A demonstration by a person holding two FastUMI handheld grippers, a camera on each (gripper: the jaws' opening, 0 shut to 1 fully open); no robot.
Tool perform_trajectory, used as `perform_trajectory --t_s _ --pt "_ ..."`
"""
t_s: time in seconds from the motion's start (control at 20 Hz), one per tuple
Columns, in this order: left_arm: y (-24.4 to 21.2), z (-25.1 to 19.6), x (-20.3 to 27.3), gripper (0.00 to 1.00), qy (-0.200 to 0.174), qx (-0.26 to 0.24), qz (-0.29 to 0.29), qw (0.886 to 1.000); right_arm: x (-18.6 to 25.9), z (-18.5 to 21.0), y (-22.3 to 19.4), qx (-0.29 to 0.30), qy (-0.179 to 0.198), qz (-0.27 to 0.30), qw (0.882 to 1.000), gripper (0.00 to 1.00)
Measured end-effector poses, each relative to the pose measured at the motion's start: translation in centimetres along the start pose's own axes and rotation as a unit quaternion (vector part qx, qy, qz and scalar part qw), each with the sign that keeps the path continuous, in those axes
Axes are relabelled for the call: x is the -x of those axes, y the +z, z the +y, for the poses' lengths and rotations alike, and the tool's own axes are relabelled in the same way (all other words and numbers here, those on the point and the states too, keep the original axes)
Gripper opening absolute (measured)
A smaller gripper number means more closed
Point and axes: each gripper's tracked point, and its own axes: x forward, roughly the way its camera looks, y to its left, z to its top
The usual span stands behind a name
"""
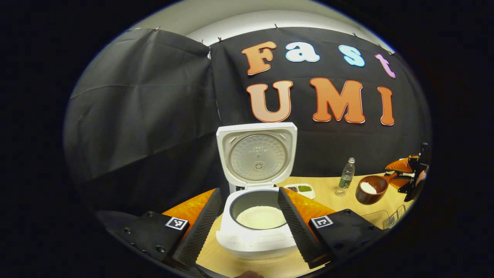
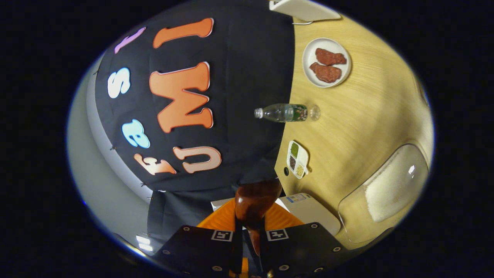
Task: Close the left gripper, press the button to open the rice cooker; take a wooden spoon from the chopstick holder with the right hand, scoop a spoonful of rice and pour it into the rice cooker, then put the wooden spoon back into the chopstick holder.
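Wooden spoon loaded with rice, clamped by its handle in my right gripper.
My left gripper hangs open and empty, its fingers either side of the rice cooker, whose lid stands up. I judge pouring comes next: carry the spoon leftward over the water bottle and the sectioned dish, with bare table between, to the pot rim.

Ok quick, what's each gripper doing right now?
Left gripper: open, holding nothing.
Right gripper: shut on the wooden spoon, rice in its bowl.
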Motion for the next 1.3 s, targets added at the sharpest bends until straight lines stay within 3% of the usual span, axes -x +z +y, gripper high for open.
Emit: perform_trajectory --t_s 0.35,0.6,0.65,0.8,0.85,1.1,1.3 --pt "-2.1 5.6 -1.6 0.96 0.035 0.025 0.017 0.999 -7.9 6.1 -5.7 0.081 0.012 0.032 0.996 0.17" --pt "-4.2 6.9 -1.5 1.0 0.028 0.006 0.033 0.999 -12.8 8.4 -10.1 0.21 -0.004 0.038 0.977 0.17" --pt "-4.4 6.9 -1.5 0.96 0.025 0.001 0.034 0.999 -13.6 8.6 -10.8 0.237 -0.007 0.039 0.971 0.17" --pt "-5.4 6.8 -1.7 1.0 0.011 0.003 0.047 0.999 -15.1 8.5 -12.8 0.31 -0.024 0.039 0.95 0.17" --pt "-6.0 6.7 -1.6 0.96 0.007 0.004 0.056 0.998 -15.7 8.2 -13.2 0.334 -0.03 0.038 0.941 0.17" --pt "-6.5 7.0 -2.0 1.0 0.005 0.001 0.066 0.998 -17.0 7.0 -16.1 0.446 -0.052 0.045 0.892 0.17" --pt "-6.7 7.4 -2.2 1.0 0.006 -0.002 0.066 0.998 -17.2 6.7 -18.4 0.515 -0.048 0.049 0.855 0.17"
